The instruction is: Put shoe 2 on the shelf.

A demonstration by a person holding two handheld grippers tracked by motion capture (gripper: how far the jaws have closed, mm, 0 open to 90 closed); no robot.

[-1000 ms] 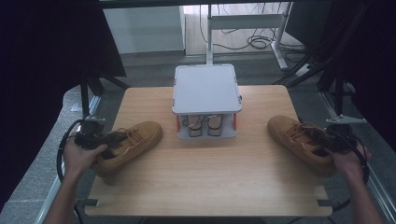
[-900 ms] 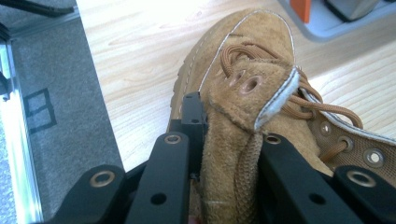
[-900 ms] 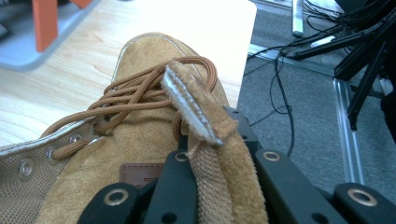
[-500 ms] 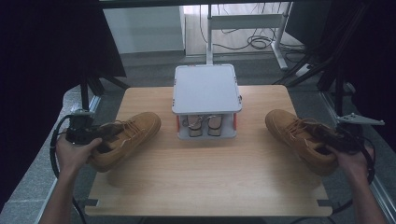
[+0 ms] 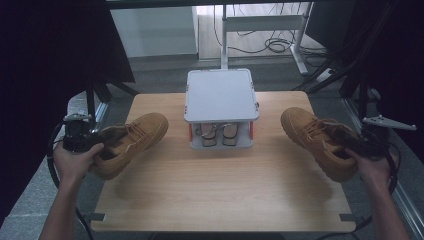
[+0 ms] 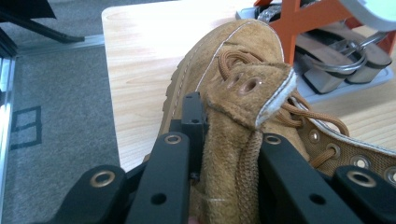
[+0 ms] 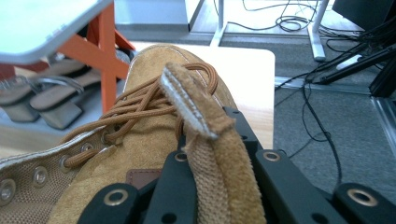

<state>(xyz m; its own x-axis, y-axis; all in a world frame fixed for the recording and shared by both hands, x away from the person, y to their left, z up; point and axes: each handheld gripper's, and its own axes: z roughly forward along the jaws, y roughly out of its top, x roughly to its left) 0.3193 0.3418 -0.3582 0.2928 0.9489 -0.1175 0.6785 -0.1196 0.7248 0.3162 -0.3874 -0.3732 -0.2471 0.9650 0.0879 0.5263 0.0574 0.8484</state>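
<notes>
Two tan suede lace-up boots are held up over a wooden table (image 5: pixel 220 195). The left boot (image 5: pixel 135 137) hangs at the table's left side with its toe pointing toward the middle. My left gripper (image 5: pixel 102 142) is shut on its collar. In the left gripper view the black jaws pinch the collar wall of that boot (image 6: pixel 233 88) at the left gripper (image 6: pixel 229 154). The right boot (image 5: pixel 312 135) hangs at the right side, toe inward. My right gripper (image 5: pixel 357 145) is shut on its collar edge; the right gripper (image 7: pixel 217 158) squeezes the suede of this boot (image 7: pixel 140 135).
A small shoe rack (image 5: pixel 221 92) with a white top and orange legs stands at the back middle of the table. A pair of heeled sandals (image 5: pixel 216 135) sits on its lower shelf. Cables and a desk frame lie on the floor beyond.
Both hands have risen, lifting the two boots a little higher above the table. Both grips stay as they were.
</notes>
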